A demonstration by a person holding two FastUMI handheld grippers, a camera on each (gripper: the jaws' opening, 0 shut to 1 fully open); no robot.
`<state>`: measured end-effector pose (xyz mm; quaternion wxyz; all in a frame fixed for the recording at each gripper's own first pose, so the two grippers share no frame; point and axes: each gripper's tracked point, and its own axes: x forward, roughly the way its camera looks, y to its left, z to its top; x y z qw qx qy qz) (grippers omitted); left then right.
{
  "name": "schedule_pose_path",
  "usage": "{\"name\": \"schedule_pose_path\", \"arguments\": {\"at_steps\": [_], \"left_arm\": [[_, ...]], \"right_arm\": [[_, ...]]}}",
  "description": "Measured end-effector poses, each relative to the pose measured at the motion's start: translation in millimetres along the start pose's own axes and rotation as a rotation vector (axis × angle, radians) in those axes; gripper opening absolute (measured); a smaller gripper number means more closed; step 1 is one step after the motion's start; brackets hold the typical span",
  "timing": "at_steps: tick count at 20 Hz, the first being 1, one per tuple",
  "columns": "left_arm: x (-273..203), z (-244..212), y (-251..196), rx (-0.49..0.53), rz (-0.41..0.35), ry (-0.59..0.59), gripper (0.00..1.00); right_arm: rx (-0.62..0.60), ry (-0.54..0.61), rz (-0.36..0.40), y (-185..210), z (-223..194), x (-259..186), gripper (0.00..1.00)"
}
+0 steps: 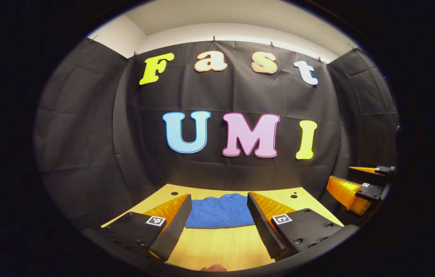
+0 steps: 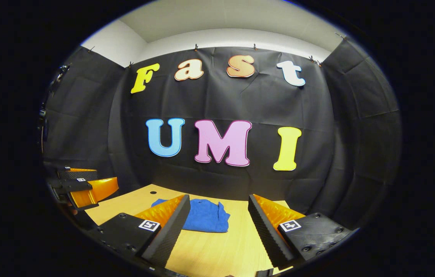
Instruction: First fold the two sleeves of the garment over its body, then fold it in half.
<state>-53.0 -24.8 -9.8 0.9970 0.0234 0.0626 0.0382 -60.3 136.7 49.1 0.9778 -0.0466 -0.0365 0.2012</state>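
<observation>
A blue garment (image 1: 220, 211) lies as a compact folded bundle on the wooden table (image 1: 217, 246), near its far edge. In the left gripper view my left gripper (image 1: 219, 223) hangs above the table on the near side of the garment, open, with nothing between its fingers. The right gripper (image 1: 360, 184) shows at the right edge of that view, off to the side and open. In the right gripper view the garment (image 2: 206, 217) lies ahead and a little left; my right gripper (image 2: 217, 225) is open and empty above the table. The left gripper (image 2: 82, 186) shows at the left, open.
The table (image 2: 240, 246) has small dark holes near its far corners (image 1: 174, 193). Black cloth walls close the booth behind the table and on both sides. Bare wood lies between the garment and the near edge.
</observation>
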Motion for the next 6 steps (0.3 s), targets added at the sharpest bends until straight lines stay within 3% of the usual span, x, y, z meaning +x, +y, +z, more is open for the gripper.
{"name": "schedule_pose_path", "arguments": {"at_steps": [4, 5, 6], "left_arm": [[-2.1, 7.8, 6.9, 0.005, 0.014, -0.011, 0.83], [-1.7, 9.0, 7.9, 0.011, 0.012, -0.012, 0.83], [0.4, 11.1, 7.6, 0.017, 0.004, -0.018, 0.83]], "right_arm": [[0.007, 0.000, 0.023, 17.4, 4.1, 3.5, 0.96], [0.011, 0.006, 0.031, 21.7, 2.6, 5.2, 1.00], [0.012, 0.004, 0.034, 25.4, 3.3, 8.1, 0.96]]}}
